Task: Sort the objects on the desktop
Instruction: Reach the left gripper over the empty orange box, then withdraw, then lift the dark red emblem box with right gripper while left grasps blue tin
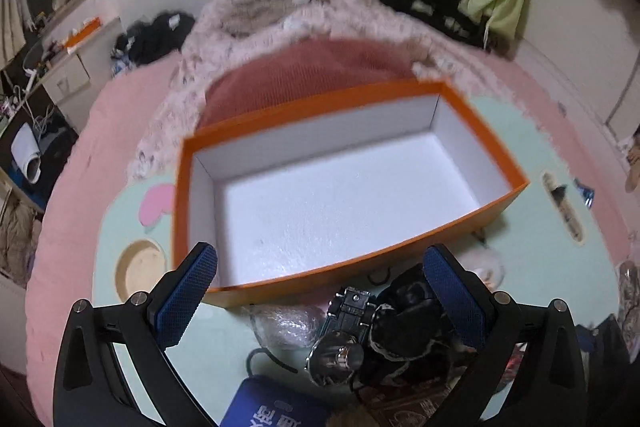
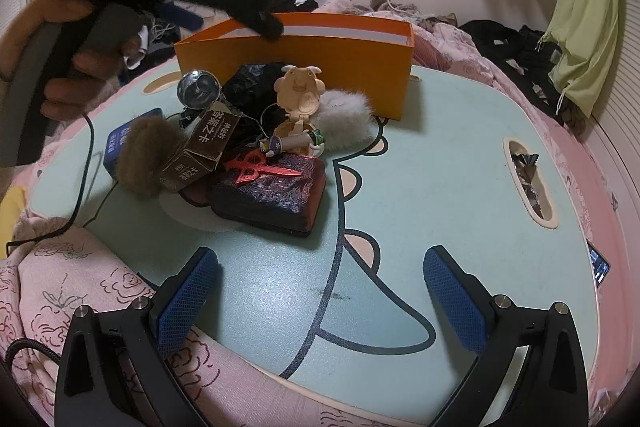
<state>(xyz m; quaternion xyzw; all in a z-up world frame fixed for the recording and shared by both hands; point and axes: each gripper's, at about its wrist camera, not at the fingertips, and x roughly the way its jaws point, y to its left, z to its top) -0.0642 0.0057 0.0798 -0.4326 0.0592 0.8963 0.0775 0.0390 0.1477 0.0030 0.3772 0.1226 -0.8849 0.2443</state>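
Note:
An orange box [image 1: 492,155] with a bare white inside stands on the mint lap table [image 2: 440,187]. My left gripper [image 1: 320,297] hangs open above the box's near wall, with nothing between its blue pads. Below it lie a metal watch [image 1: 340,347], black cloth [image 1: 404,323] and a blue box [image 1: 272,407]. My right gripper [image 2: 322,303] is open and empty over the table's near edge. Ahead of it a pile sits in front of the box [image 2: 296,75]: a dark red case [image 2: 268,203], a red dagger charm [image 2: 256,165], a brown carton [image 2: 204,147], a brown pompom [image 2: 146,155], a cream toy figure [image 2: 300,91] and a white pompom [image 2: 346,119].
A hand [image 2: 68,67] holds the left gripper's handle at the upper left. The table has a slot [image 2: 528,183] stuffed with wrappers on the right and a round cup recess [image 1: 140,269] on the left. Pink bedding [image 2: 80,287] surrounds the table; a phone [image 2: 598,267] lies at its right edge.

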